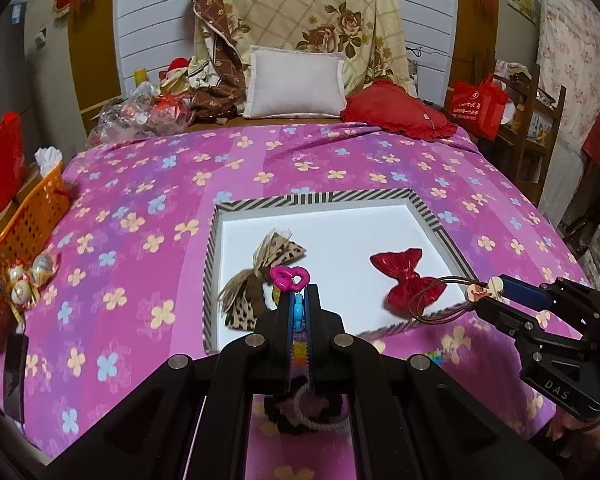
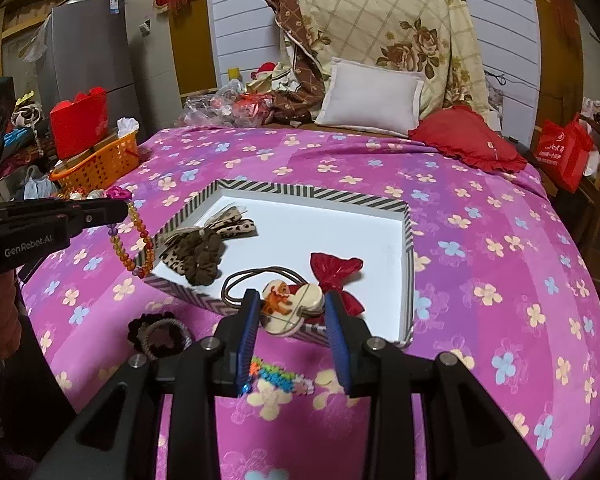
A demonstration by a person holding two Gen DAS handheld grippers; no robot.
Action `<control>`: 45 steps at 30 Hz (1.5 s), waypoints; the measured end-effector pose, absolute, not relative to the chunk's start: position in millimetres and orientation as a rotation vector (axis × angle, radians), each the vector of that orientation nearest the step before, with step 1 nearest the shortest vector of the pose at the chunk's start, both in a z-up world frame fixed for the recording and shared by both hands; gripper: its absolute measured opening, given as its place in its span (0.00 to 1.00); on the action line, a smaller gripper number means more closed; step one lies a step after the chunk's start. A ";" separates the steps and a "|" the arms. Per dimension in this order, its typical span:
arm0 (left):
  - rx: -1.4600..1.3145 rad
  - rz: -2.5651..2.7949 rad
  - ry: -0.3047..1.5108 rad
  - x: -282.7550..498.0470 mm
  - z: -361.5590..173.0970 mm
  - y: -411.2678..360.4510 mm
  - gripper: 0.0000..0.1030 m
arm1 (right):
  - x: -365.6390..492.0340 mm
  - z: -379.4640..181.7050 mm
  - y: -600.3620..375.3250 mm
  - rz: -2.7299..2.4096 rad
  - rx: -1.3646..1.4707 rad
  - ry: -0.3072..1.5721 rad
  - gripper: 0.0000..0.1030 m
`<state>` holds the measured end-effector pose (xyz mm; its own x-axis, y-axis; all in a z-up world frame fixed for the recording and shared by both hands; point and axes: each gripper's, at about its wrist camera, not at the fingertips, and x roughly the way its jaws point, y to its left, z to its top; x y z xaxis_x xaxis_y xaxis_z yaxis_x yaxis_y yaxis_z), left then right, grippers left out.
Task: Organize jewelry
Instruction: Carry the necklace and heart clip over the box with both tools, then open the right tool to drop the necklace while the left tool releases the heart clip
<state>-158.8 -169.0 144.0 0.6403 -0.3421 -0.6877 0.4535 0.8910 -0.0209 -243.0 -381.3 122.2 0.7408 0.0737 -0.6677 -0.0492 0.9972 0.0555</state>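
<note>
Jewelry hangs over the tray (image 2: 408, 240): left gripper (image 1: 298, 292) clamped on a bead bracelet (image 2: 134, 240), right gripper (image 2: 292, 308) pinching a hair tie's charm (image 2: 294, 306); release low so neither bounces out.

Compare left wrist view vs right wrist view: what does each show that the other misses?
Left wrist only: the right tongs from the side, shut on the cartoon hair tie, its brown loop hanging over the tray edge.

Right wrist only: the orange bead bracelet dangling from the left tongs, the grey fridge, and the rainbow knitted clip lying in full on the bedspread.

Both: the striped tray, the leopard bow, the red bow, the dark scrunchie, the orange basket.
</note>
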 end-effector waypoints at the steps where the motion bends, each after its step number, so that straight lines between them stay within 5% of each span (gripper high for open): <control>1: 0.162 -0.455 0.748 -156.9 144.1 -171.0 0.00 | -240.8 122.2 -382.6 0.065 0.036 0.732 0.33; 19: 0.145 -0.463 0.770 -98.2 130.8 -202.3 0.00 | -174.3 102.5 -408.0 0.027 0.059 0.783 0.33; 41: 0.126 -0.452 0.958 -60.6 51.4 -221.9 0.00 | -121.0 33.6 -399.9 0.039 0.044 0.948 0.33; 43: 0.129 -0.445 0.966 -61.4 48.6 -224.0 0.00 | -120.5 33.1 -401.4 0.036 0.048 0.953 0.36; 45: 0.124 -0.429 0.979 -60.4 46.9 -223.8 0.00 | -121.8 31.7 -403.9 0.039 0.067 0.958 0.49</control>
